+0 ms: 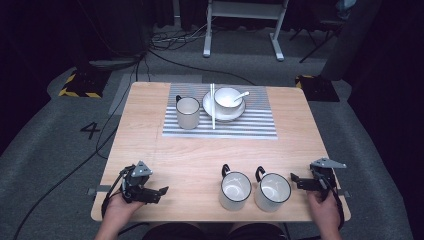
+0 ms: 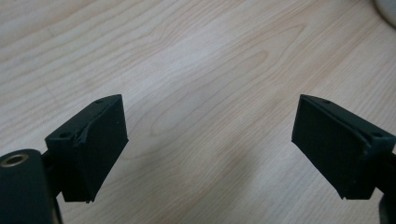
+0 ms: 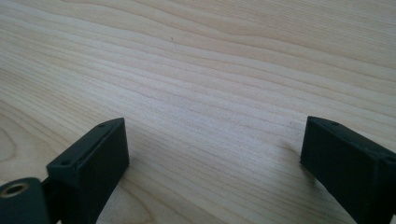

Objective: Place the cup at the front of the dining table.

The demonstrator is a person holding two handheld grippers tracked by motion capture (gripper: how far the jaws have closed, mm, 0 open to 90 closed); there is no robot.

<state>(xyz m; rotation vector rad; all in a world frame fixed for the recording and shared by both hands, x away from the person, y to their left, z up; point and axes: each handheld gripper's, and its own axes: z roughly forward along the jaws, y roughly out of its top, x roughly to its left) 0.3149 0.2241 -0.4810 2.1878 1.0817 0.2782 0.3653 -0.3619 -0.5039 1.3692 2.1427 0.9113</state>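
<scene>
The left tongs rest near the front left corner of the table, held in the person's left hand. In the left gripper view their jaws stand wide apart with nothing but bare wood between them. The right tongs lie at the front right edge in the right hand, jaws likewise spread and empty over plain wood grain.

Two white mugs with dark rims stand side by side near the front edge, between the two tongs. The left mug and the right mug almost touch; whether they do touch is hard to tell. Their handles point away from the person. The right tongs point at the right mug from just beside it, without contact that can be made out.

A pale curved edge, cut off at the top right corner of the left gripper view, may be a mug, but too little shows.

Farther back, a striped mat carries a third mug, a plate with a bowl and spoon, and chopsticks. The spoon's head is hidden inside the bowl.
</scene>
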